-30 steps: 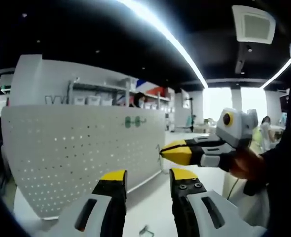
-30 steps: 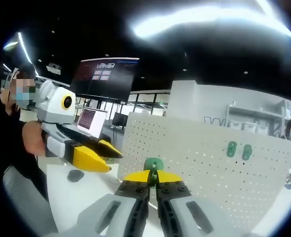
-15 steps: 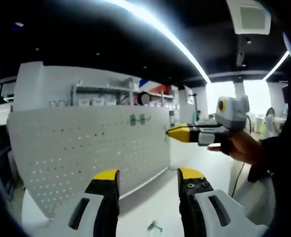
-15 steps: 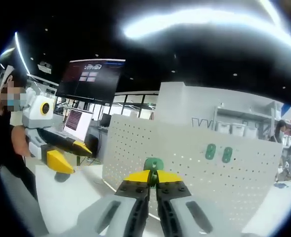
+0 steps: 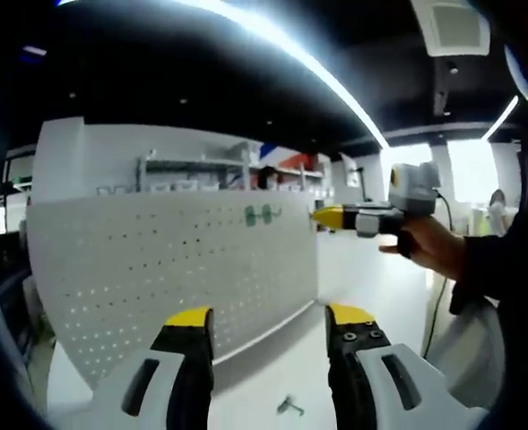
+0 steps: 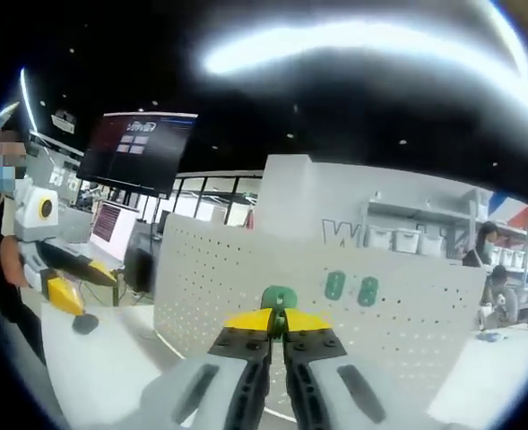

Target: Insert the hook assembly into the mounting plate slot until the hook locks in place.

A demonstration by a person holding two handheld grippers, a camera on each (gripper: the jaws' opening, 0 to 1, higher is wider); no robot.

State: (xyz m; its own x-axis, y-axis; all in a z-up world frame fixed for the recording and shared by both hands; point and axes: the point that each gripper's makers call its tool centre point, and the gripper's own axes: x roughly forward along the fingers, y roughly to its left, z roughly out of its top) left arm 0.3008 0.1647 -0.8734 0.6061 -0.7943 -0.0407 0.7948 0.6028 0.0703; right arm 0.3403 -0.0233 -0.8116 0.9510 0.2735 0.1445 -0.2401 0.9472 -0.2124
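White pegboard (image 6: 353, 296) — the mounting plate — stands upright on the table (image 5: 371, 296). Right gripper (image 6: 278, 315): jaws closed on a green hook (image 6: 279, 296), held in front of the pegboard face, just below two green hooks (image 6: 350, 288) already hanging there. Left gripper (image 5: 268, 315): jaws apart, empty, facing the pegboard — a small metal clip (image 5: 289, 406) lies on the table at the board's foot.

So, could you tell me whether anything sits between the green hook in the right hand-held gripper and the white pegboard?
Nothing visible does. The right hand-held gripper is shut on the green hook, and only open air separates it from the pegboard.
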